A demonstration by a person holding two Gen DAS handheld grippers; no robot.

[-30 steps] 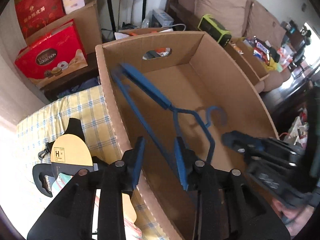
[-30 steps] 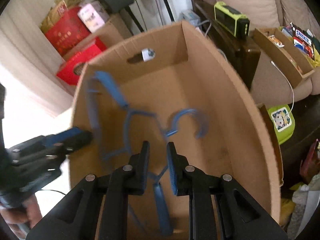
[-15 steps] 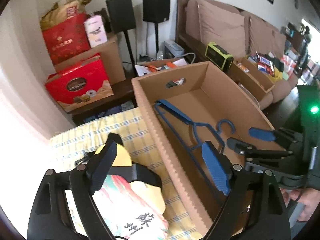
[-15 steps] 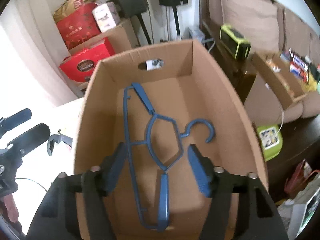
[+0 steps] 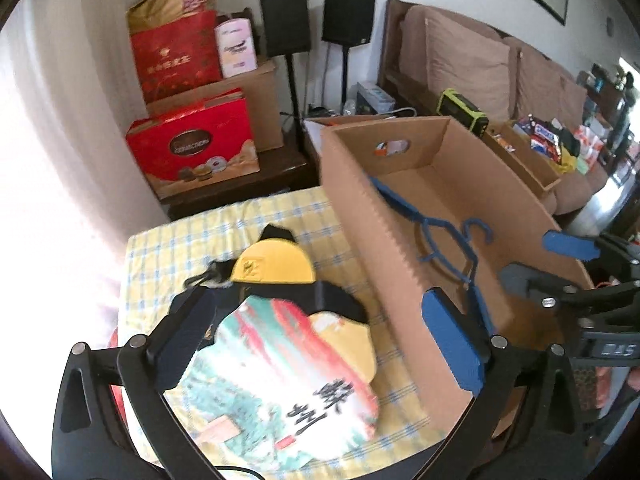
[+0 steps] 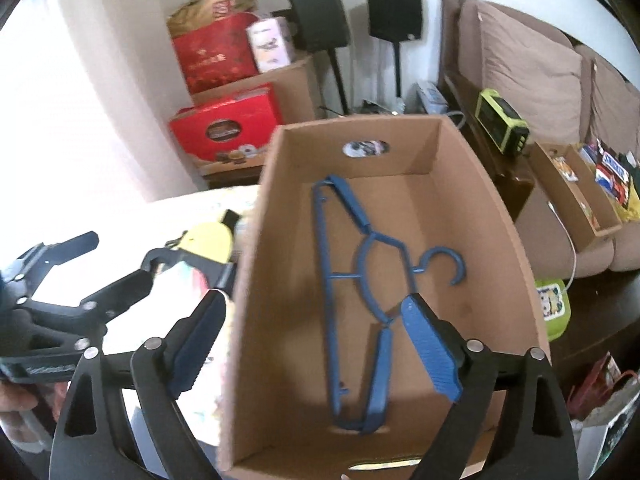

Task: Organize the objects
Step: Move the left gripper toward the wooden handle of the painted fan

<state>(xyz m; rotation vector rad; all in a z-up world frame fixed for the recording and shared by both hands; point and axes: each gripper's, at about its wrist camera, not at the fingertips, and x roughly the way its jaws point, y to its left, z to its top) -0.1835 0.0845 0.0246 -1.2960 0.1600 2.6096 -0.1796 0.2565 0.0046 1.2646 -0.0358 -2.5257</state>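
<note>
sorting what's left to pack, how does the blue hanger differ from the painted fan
The blue hanger lies inside the cardboard box; the painted fan lies outside it on the checked cloth. The hanger is a thin open frame in one colour; the fan is a broad, solid, multicoloured panel. Neither is gripped.

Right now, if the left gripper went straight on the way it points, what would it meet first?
Probably the printed fan lying on the checked cloth; the open left gripper frames it, though depth is unclear.
</note>
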